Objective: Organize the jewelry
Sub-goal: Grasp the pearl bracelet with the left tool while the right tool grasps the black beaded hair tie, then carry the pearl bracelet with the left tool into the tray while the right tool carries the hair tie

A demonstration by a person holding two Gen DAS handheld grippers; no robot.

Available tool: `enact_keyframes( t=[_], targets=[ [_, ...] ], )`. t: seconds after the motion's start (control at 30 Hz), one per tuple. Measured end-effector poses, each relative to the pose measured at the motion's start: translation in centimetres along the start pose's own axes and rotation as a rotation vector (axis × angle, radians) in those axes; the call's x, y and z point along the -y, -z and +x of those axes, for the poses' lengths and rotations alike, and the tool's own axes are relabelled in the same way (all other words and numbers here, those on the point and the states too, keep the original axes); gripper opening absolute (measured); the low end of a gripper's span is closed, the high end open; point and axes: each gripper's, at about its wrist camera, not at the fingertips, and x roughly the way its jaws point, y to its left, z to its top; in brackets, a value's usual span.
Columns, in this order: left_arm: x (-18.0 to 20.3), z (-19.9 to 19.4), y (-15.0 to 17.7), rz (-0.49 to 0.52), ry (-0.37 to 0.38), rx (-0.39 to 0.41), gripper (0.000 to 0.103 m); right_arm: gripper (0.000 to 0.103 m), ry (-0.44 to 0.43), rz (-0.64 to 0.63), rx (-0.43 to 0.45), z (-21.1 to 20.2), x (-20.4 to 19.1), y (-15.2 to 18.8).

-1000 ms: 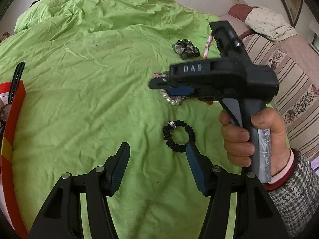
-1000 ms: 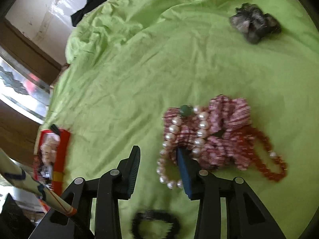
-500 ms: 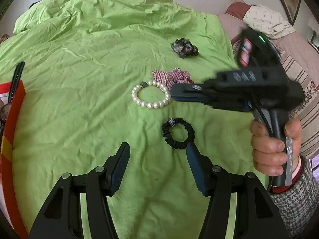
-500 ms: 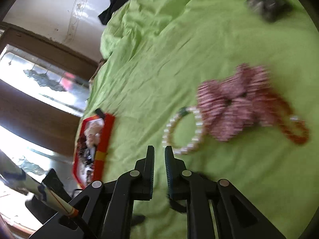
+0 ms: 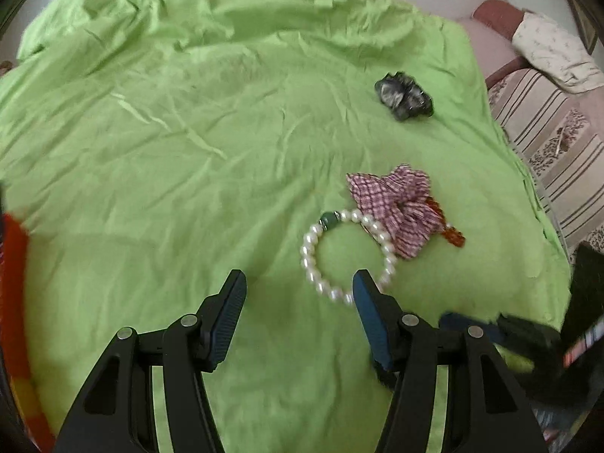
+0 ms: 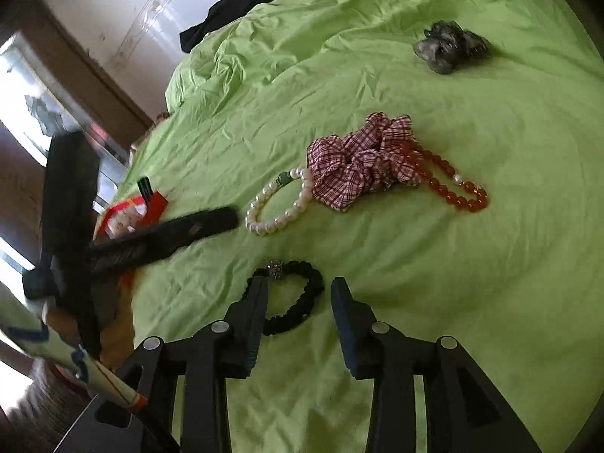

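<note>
A pearl bracelet (image 5: pixel 349 255) with a green bead lies on the green bedspread, touching a red-checked scrunchie (image 5: pixel 396 205); it also shows in the right wrist view (image 6: pixel 281 204). My left gripper (image 5: pixel 298 298) is open and empty, its right finger at the bracelet's near edge. My right gripper (image 6: pixel 300 304) is open and empty, over a black hair tie (image 6: pixel 292 298). A red bead bracelet (image 6: pixel 451 183) lies partly under the scrunchie (image 6: pixel 358 162). The left gripper's fingers (image 6: pixel 170 234) reach in at the left of the right wrist view.
A dark grey scrunchie (image 5: pixel 404 92) lies farther back on the bedspread (image 5: pixel 170 151). A red box (image 6: pixel 130 213) holding small items sits at the bed's left side. Striped bedding (image 5: pixel 547 143) is to the right. A black garment (image 6: pixel 222 15) lies at the far edge.
The right gripper has let go of the pearl bracelet, pulled back toward me, and opened over the black hair tie. The left gripper has moved forward to the bracelet.
</note>
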Motion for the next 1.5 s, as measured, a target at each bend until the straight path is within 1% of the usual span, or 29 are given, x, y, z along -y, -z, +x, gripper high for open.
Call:
enact_keyframes(
  t=[0.07,0.23,0.33,0.4,0.43,0.47,0.5,0.53,0.57,0.63,0.7,0.73,0.77,0.8,0.97,1.07,1.17,1.33,1.5],
  targets=[
    [0.1,1.1,-0.7,0.006,0.014,-0.012,0.058,0.038,0.010,0.000,0.011,0.2,0.4,0.3],
    [0.7,2.5,-1.4,0.033,0.048,-0.016,0.058,0.038,-0.023,0.031,-0.001,0.8,1.4,0.5],
    [0.7,3.1,-1.5,0.015,0.076,-0.001,0.058,0.038,-0.027,0.030,0.005,1.1,1.3,0.7],
    [0.6,3.2,-1.4,0.004,0.089,0.010,0.058,0.038,-0.013,0.014,0.006,1.2,1.0,0.8],
    [0.6,3.2,-1.4,0.005,0.090,0.016,0.053,0.038,0.001,0.003,0.003,1.3,0.7,0.7],
    [0.8,3.1,-1.2,0.009,0.095,0.016,0.043,0.038,0.012,-0.008,0.002,1.3,0.5,0.8],
    [0.8,3.1,-1.1,0.010,0.105,0.013,0.037,0.038,0.027,-0.021,0.003,1.3,0.2,0.8],
    [0.9,3.0,-1.0,0.007,0.121,0.007,0.027,0.038,0.047,-0.040,0.004,1.4,-0.2,0.8],
    [1.1,2.9,-0.9,0.007,0.125,0.005,0.022,0.038,0.058,-0.050,0.003,1.4,-0.3,0.8],
    [1.6,2.8,-0.8,0.019,0.113,0.009,0.016,0.036,0.085,-0.071,0.005,1.4,-0.7,0.8],
    [2.0,2.6,-0.7,0.030,0.096,0.014,0.009,0.024,0.125,-0.085,0.009,1.4,-1.0,0.8],
    [2.1,2.4,-0.6,0.030,0.087,0.016,0.009,0.018,0.139,-0.093,0.012,1.4,-1.2,0.8],
    [2.2,2.1,-0.5,0.028,0.077,0.018,0.009,0.011,0.145,-0.100,0.015,1.4,-1.3,0.8],
    [2.3,1.8,-0.4,0.028,0.069,0.021,0.009,0.010,0.155,-0.108,0.024,1.2,-1.5,0.9],
    [3.4,-1.3,1.1,0.077,0.011,0.070,0.009,0.009,0.161,-0.108,0.084,-0.4,-2.2,0.9],
    [4.0,-4.3,2.5,0.125,-0.014,0.120,0.009,0.009,0.156,-0.088,0.120,-1.9,-2.7,0.9],
    [4.2,-7.5,3.7,0.150,-0.033,0.168,0.009,0.009,0.157,-0.073,0.148,-3.4,-3.5,1.0],
    [3.2,-12.8,5.3,0.140,-0.051,0.237,0.009,0.009,0.160,-0.080,0.162,-5.1,-5.4,1.3],
    [1.6,-17.7,7.4,0.124,-0.106,0.312,0.009,0.009,0.161,-0.118,0.168,-6.3,-8.3,1.8]
  ],
)
